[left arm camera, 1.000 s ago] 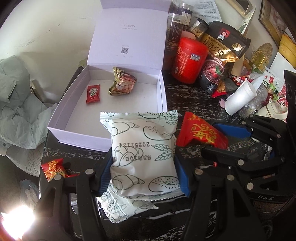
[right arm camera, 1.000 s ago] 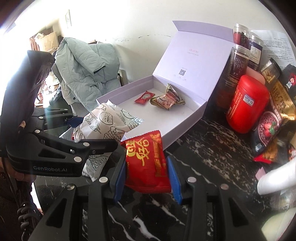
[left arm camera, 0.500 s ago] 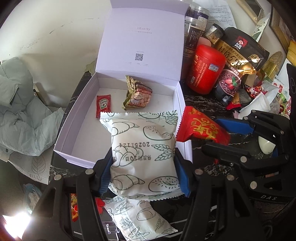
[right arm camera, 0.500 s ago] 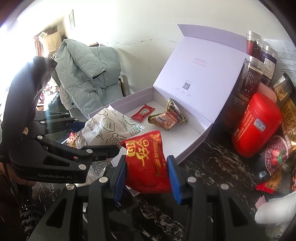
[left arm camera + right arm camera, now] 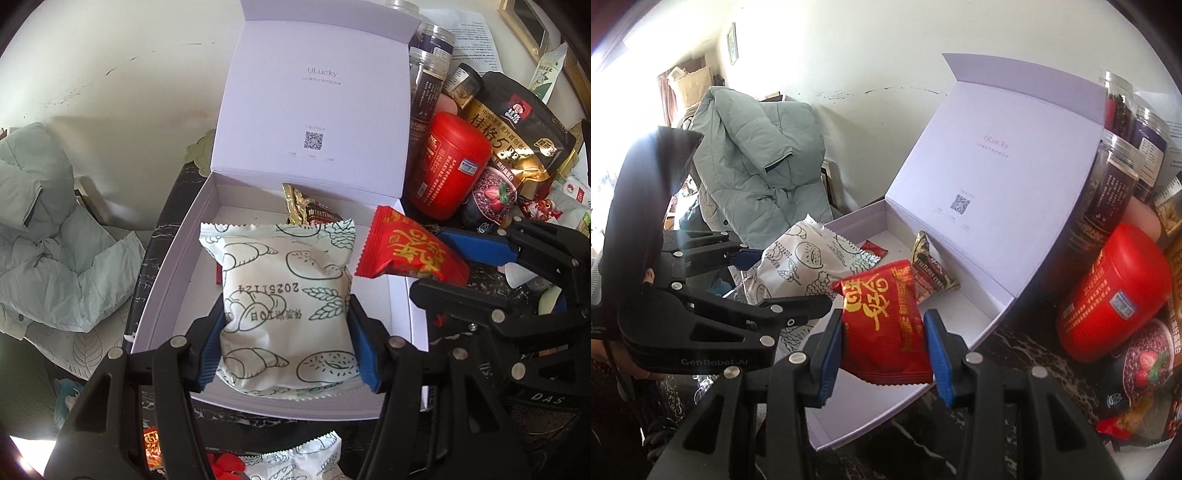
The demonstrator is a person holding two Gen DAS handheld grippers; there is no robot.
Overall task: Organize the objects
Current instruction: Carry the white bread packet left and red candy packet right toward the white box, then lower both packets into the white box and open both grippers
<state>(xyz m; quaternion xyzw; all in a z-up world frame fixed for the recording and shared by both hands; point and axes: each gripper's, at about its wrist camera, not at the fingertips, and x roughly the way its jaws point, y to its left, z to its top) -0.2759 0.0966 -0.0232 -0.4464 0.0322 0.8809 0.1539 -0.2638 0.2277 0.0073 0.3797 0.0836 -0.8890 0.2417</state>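
Note:
My left gripper point(image 5: 286, 343) is shut on a white bread packet point(image 5: 286, 295) printed with pastry drawings, held over the open lavender box point(image 5: 173, 258). My right gripper point(image 5: 884, 354) is shut on a red snack packet point(image 5: 882, 317) with gold characters, over the box's right front part. Seen from the left wrist, that red packet point(image 5: 406, 254) hangs at the box's right wall. Inside the box point(image 5: 960, 314) lie a gold-brown snack pouch point(image 5: 931, 273) and a small red sachet point(image 5: 873, 248), the sachet mostly hidden behind the bread packet.
A red canister point(image 5: 450, 170), dark clear-lidded jars point(image 5: 428, 88) and a black-gold oat bag point(image 5: 517, 136) crowd the right of the box. Another bread packet point(image 5: 295, 461) and a red wrapper point(image 5: 151, 446) lie on the dark marble table in front. A grey-green jacket point(image 5: 44, 236) lies left.
Both grippers carried their packets forward, from in front of the box to over its inside. The box and the jars now look larger and closer.

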